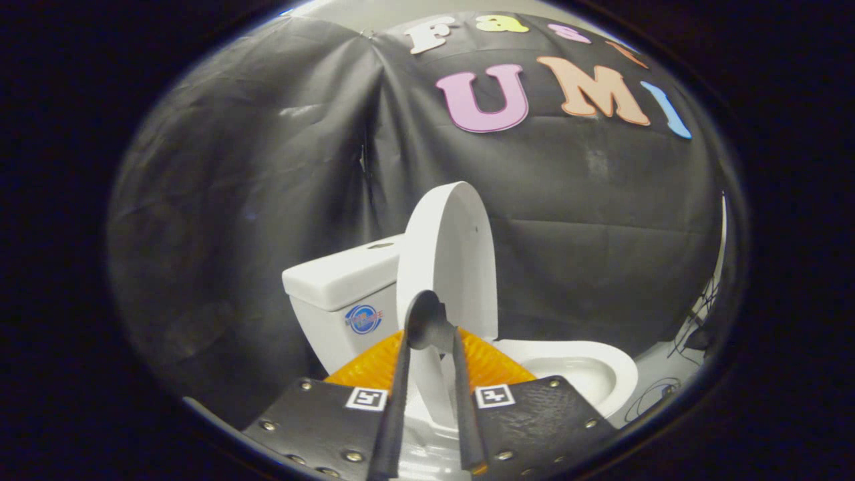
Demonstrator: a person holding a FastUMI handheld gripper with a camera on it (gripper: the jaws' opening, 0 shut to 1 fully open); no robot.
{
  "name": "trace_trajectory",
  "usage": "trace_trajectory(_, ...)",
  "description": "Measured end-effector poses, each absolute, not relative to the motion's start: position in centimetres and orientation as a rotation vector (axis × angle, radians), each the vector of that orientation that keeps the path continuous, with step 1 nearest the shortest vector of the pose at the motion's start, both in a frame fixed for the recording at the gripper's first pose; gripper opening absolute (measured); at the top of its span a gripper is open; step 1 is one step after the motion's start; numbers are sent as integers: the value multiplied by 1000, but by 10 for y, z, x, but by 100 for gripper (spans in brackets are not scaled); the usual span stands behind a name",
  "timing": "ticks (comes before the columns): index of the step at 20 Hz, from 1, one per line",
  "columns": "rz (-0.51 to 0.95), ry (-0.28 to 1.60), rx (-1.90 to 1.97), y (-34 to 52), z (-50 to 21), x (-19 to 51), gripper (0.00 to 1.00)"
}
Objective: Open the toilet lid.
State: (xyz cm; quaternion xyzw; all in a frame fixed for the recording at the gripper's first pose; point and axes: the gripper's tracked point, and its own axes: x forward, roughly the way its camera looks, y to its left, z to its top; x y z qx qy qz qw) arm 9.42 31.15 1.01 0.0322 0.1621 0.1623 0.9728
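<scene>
The white toilet's lid [449, 260] stands raised, nearly upright, leaning back toward the tank [340, 280]. The bowl [588, 367] lies open to the right of it. My gripper [431, 354] sits just in front of the lid's lower edge. Its orange fingers [374, 366] close in from both sides on a black strap loop [427, 324]. The loop's rounded end rests against the lid, and its two bands run back between the fingers toward me. The gripper is shut on this strap.
Black cloth wall hangs close behind and around the toilet. Some cables [695, 327] lie on the pale floor to the right of the bowl.
</scene>
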Motion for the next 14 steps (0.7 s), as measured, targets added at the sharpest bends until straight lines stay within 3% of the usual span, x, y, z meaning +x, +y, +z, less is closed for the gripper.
trace_trajectory(7,230,271,241,240,43,86,91)
trace_trajectory(14,204,276,104,207,38,76,92)
